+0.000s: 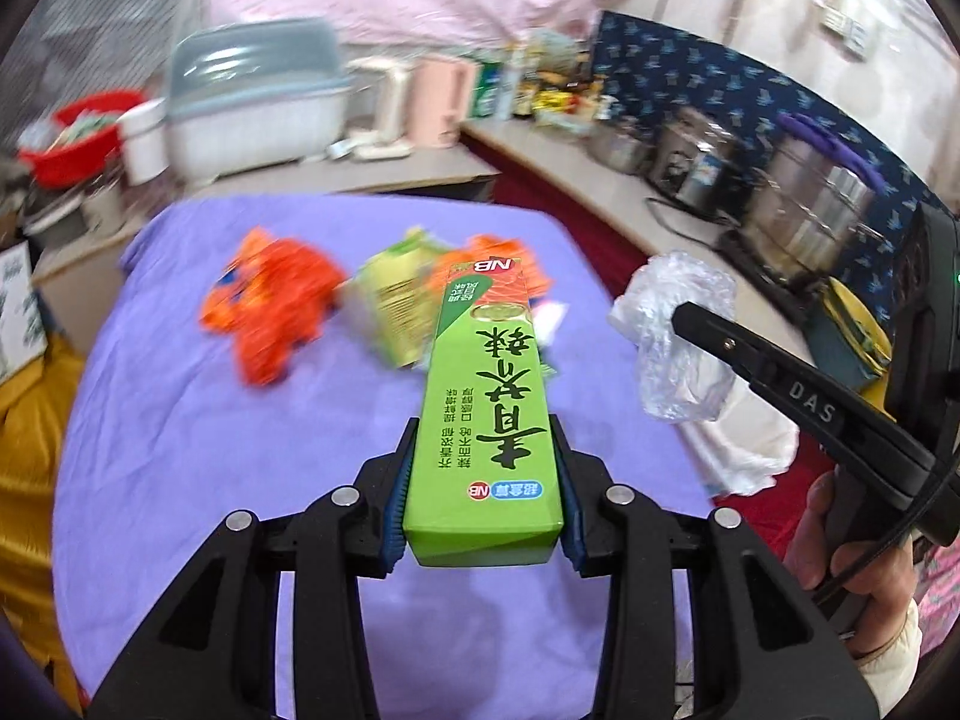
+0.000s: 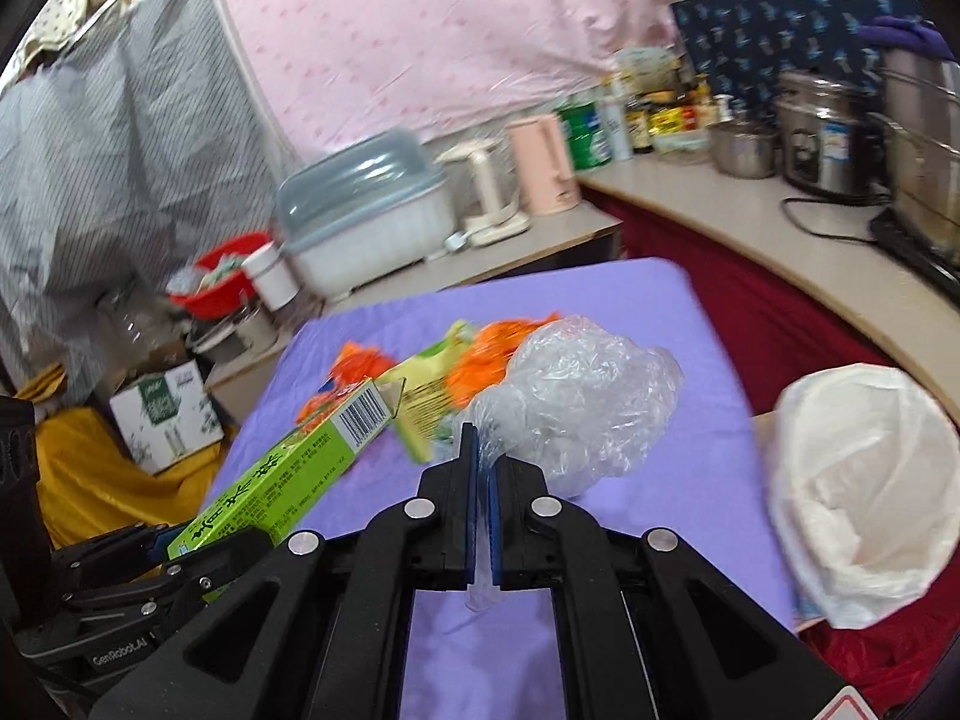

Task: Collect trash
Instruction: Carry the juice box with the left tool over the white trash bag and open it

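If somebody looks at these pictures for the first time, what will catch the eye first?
Probably the bright green box, clamped in the left gripper above the purple tablecloth. Next, the crumpled clear plastic bag pinched in the right gripper, with orange wrappers lying on the cloth beyond.

Purple-covered table (image 1: 180, 420) — orange wrappers (image 1: 270, 312), yellow-green packet (image 1: 396, 300) lying on it (mid-table, clustered).

Pretty bright, even indoor light, no harsh shadows. Background's motion-blurred, and the fisheye bends everything near the dark corners.
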The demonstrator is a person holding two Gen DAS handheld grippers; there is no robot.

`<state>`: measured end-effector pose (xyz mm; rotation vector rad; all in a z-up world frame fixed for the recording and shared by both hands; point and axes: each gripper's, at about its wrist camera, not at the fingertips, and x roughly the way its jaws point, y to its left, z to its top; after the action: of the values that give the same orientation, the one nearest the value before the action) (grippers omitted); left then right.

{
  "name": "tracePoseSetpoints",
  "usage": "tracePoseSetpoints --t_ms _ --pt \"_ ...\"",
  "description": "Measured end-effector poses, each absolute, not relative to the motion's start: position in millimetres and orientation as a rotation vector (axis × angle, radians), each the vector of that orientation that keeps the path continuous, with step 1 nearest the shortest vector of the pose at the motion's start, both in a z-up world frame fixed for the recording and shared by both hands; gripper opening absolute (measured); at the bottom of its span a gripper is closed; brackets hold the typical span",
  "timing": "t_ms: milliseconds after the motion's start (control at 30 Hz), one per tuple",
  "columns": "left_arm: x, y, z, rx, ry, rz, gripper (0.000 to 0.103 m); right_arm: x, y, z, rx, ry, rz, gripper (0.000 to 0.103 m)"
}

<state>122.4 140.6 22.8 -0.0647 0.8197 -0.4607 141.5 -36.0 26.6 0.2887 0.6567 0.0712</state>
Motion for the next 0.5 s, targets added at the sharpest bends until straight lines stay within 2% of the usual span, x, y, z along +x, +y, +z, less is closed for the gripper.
tracePoseSetpoints --t_ms 500 --pt "102 -37 54 0.05 0.748 -0.69 0.037 63 -202 43 0.348 0.568 -0.203 0.003"
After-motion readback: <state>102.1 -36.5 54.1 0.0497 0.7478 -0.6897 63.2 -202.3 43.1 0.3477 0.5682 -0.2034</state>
